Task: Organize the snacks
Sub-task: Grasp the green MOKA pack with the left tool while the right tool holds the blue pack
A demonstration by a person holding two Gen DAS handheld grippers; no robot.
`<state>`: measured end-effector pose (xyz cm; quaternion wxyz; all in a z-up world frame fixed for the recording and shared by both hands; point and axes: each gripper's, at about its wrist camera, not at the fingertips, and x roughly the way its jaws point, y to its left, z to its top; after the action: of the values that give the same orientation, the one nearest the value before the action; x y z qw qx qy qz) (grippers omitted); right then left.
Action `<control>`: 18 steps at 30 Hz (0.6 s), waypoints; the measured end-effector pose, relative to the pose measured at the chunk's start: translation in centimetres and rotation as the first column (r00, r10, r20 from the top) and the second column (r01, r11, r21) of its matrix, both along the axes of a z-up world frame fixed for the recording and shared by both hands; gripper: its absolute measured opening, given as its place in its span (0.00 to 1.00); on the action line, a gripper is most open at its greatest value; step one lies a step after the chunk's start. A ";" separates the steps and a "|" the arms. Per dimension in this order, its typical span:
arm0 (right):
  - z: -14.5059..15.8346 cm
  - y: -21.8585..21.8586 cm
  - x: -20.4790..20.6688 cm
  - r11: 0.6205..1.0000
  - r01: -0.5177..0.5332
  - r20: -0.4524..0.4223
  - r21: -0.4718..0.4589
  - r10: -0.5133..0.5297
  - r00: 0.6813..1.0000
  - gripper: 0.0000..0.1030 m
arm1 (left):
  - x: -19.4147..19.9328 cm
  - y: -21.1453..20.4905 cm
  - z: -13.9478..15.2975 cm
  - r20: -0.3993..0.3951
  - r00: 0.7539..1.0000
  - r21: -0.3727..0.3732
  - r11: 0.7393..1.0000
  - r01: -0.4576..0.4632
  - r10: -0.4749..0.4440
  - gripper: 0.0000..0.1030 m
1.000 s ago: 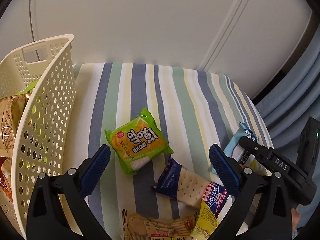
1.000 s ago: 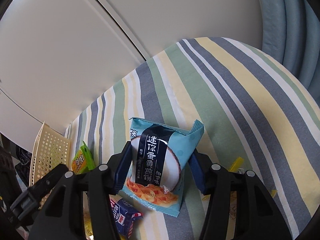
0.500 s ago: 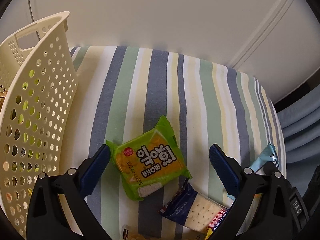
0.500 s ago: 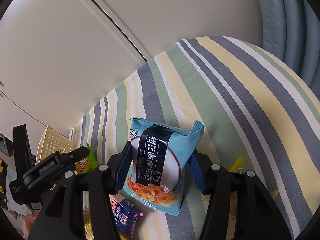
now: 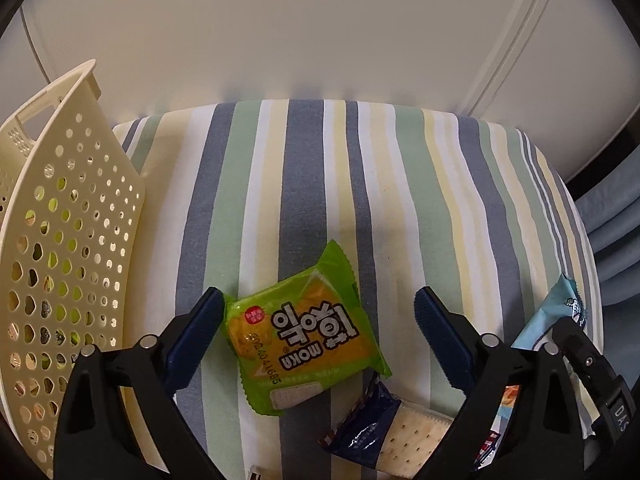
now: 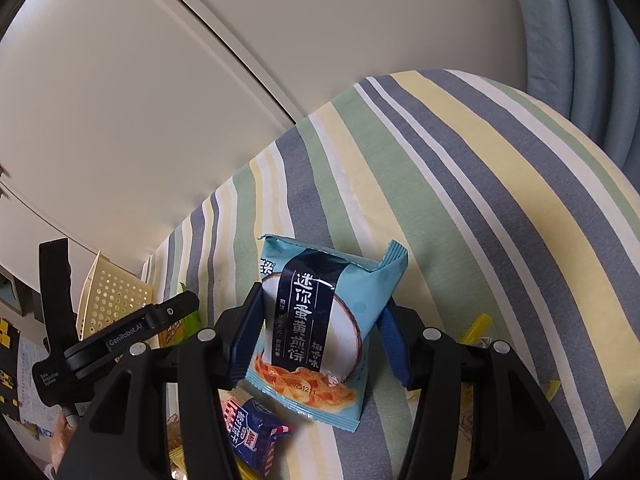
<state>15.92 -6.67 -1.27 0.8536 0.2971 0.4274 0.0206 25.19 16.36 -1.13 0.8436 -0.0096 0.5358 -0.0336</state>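
Since the earlier frames the left gripper (image 5: 316,330) has been brought down and forward over the striped cloth (image 5: 400,184), so that the green snack packet (image 5: 302,338) now lies between its spread blue fingers (image 5: 196,336) rather than beyond them. In the left wrist view this packet is seen as a square, glossy, lime-green wrapper with an orange panel, white Korean lettering and crimped ends; it lies flat on the cloth, turned at an angle, with one corner just beside the left finger and a clear gap to the other, so the jaws are released and nothing is gripped. The perforated cream basket (image 5: 68,248) stands to the left of the packet, its contents only glimpsed through the holes. Below the packet a navy cracker pack (image 5: 384,436) is cut off by the frame edge and partly hidden by the gripper, as is a pale blue packet at the right. In the right wrist view the right gripper (image 6: 320,344) is seen clenched on the light blue packet (image 6: 324,320), which is puffed, printed with a dark vertical band of white Chinese characters and a picture of crisps, and held upright above the cloth. The left gripper's black body lies to its left, masking most of the green packet, and the lower snacks are largely hidden.
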 end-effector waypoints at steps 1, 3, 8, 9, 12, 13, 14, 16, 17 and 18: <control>0.0 0.0 0.0 1.000 -0.001 0.000 0.001 0.001 1.000 0.53 | 0.0 -0.3 0.0 0.003 1.000 0.015 1.000 0.009 -0.009 0.81; -0.1 -0.1 0.1 1.000 -0.002 0.000 0.004 0.002 1.000 0.53 | -0.8 -0.4 0.6 0.007 1.000 0.029 0.999 0.027 -0.027 0.72; -0.1 -0.4 0.0 1.000 -0.001 0.000 0.017 0.001 1.000 0.53 | -0.8 -2.1 0.9 0.016 0.997 0.040 0.996 0.076 -0.077 0.64; -0.1 -0.4 0.1 1.000 -0.001 0.000 0.018 0.001 1.000 0.53 | -0.9 -2.4 1.0 0.020 0.996 0.038 0.996 0.082 -0.082 0.63; 0.0 -0.5 0.1 1.000 -0.001 0.003 0.021 0.001 1.000 0.53 | -1.0 -2.8 1.7 0.035 0.996 0.017 0.997 0.081 -0.082 0.59; -0.1 -0.5 0.1 1.000 -0.002 0.004 0.022 0.002 1.000 0.53 | -1.1 -2.5 2.2 0.043 0.996 0.015 0.997 0.079 -0.080 0.48; -0.1 -0.5 0.1 1.000 -0.003 0.006 0.022 0.003 1.000 0.53 | -1.2 -2.4 2.7 0.048 0.996 0.000 0.997 0.078 -0.078 0.42; -0.1 -0.4 0.1 1.000 -0.003 0.007 0.022 0.003 1.000 0.53 | -1.1 -2.2 3.3 0.060 0.995 -0.020 0.997 0.077 -0.076 0.42; -0.1 -0.4 0.1 1.000 -0.003 0.006 0.023 0.002 1.000 0.53 | -1.1 -2.1 3.6 0.062 0.996 -0.015 0.997 0.070 -0.069 0.42; -0.1 -0.4 0.1 1.000 -0.002 0.006 0.023 0.002 1.000 0.53 | -1.0 -2.0 3.6 0.057 0.996 -0.022 0.998 0.064 -0.063 0.46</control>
<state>16.00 -7.07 -1.33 0.8512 0.3065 0.4251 0.0273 24.20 14.39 2.46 0.8566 -0.0016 0.5116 -0.0671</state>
